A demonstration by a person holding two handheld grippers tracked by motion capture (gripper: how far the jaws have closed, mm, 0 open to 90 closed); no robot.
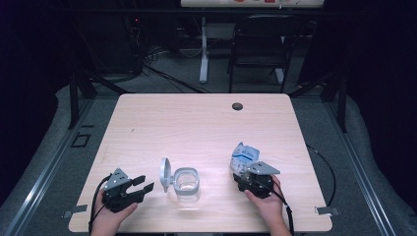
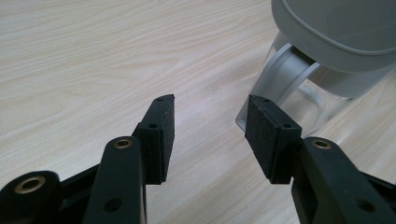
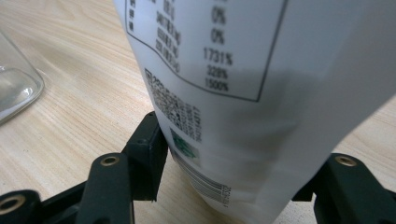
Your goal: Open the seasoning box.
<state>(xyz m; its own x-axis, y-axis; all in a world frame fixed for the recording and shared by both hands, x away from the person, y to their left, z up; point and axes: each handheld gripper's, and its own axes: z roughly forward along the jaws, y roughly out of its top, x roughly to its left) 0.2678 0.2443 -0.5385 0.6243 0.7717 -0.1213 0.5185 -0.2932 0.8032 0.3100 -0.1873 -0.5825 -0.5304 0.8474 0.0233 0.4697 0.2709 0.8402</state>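
High view, table: pale wood table [image 1: 196, 123], both my hands coming in at its near edge, well apart.
Pouch: white and blue printed pouch [image 1: 244, 158] standing upright at the near right of the table, right of the jar; in the right gripper view its printed back [image 3: 243, 93] rises between my jaws, barcode low down.
Jar: clear glass jar [image 1: 187, 184] near the front middle, grey hinged lid [image 1: 164, 174] swung open and standing on its left side; in the left gripper view the lid [image 2: 341, 28] and hinge sit just beyond my right pad.
Right gripper: my right gripper [image 1: 248, 173] sits around the pouch's lower part, jaws wide; the left pad [image 3: 152, 154] is against the pouch, the other pad is hidden behind it, so I cannot tell if the grip is firm.
Left gripper: my left gripper [image 1: 142, 184] rests low, left of the jar, jaws spread with nothing between them, pads [image 2: 163, 135] apart over bare wood.
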